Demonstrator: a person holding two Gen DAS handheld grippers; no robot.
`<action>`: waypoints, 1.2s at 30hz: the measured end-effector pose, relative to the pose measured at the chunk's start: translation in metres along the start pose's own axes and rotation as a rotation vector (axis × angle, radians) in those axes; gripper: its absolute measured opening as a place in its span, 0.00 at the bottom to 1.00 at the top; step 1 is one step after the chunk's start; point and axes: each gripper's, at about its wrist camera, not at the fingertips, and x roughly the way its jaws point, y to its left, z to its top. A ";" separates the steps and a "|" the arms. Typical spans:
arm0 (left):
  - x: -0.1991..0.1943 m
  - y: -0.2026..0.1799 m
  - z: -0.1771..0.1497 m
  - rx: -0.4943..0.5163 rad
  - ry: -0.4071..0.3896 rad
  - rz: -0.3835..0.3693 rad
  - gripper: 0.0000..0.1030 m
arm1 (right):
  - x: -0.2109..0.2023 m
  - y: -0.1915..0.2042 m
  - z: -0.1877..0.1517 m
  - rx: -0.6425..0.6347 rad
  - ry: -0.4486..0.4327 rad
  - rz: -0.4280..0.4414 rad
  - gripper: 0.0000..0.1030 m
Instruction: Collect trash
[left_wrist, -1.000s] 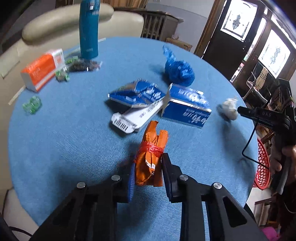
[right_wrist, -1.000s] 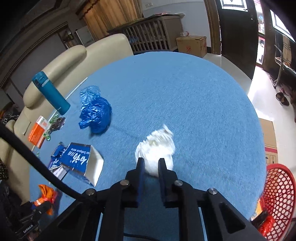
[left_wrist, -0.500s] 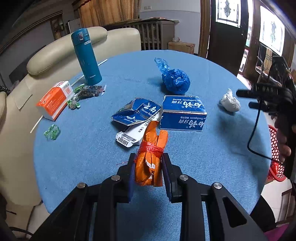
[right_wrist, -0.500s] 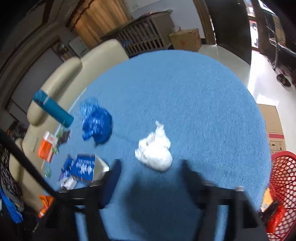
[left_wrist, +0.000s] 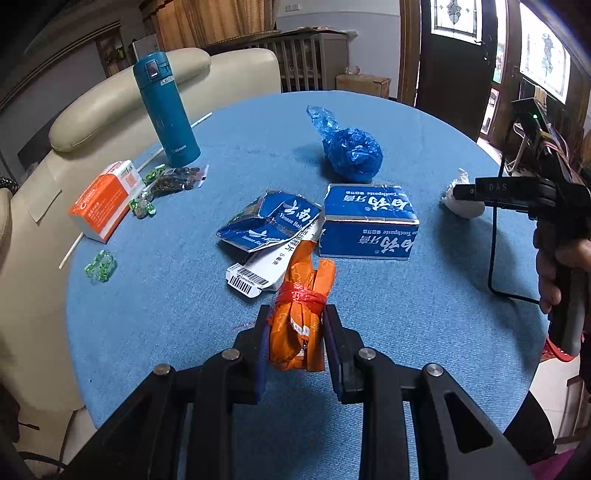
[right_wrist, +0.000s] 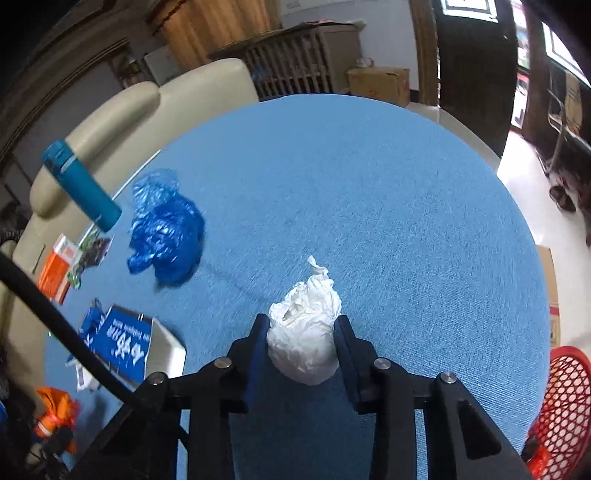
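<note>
An orange wrapper bundle (left_wrist: 299, 332) tied with red string sits between the pads of my left gripper (left_wrist: 295, 314), which is shut on it just above the blue round table (left_wrist: 166, 314). In the right wrist view a crumpled white paper wad (right_wrist: 303, 339) rests on the cloth, and my right gripper (right_wrist: 303, 321) is closing on it, both pads against its sides. The left wrist view shows that same wad (left_wrist: 461, 206) at the right edge of the table, partly behind the right gripper's finger (left_wrist: 476, 192).
A blue plastic bag (left_wrist: 351, 151), a blue toothpaste box (left_wrist: 369, 225) and a torn blue carton (left_wrist: 269, 221) lie mid-table. At the left are a teal flask (left_wrist: 166, 110), an orange box (left_wrist: 103, 203) and green candies (left_wrist: 100, 260). A red mesh basket (right_wrist: 569, 398) stands below the right edge.
My right gripper opened wide, came forward and down over the white wad, then closed around it. The left gripper kept hold of the orange bundle and tilted up a little.
</note>
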 end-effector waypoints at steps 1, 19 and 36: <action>-0.001 -0.001 0.000 0.000 -0.001 0.001 0.28 | -0.003 -0.001 -0.002 0.003 -0.001 0.008 0.35; -0.060 -0.040 0.006 0.066 -0.111 0.033 0.28 | -0.128 -0.019 -0.043 0.010 -0.151 0.148 0.35; -0.117 -0.104 0.011 0.189 -0.223 0.035 0.28 | -0.223 -0.064 -0.090 0.019 -0.301 0.186 0.35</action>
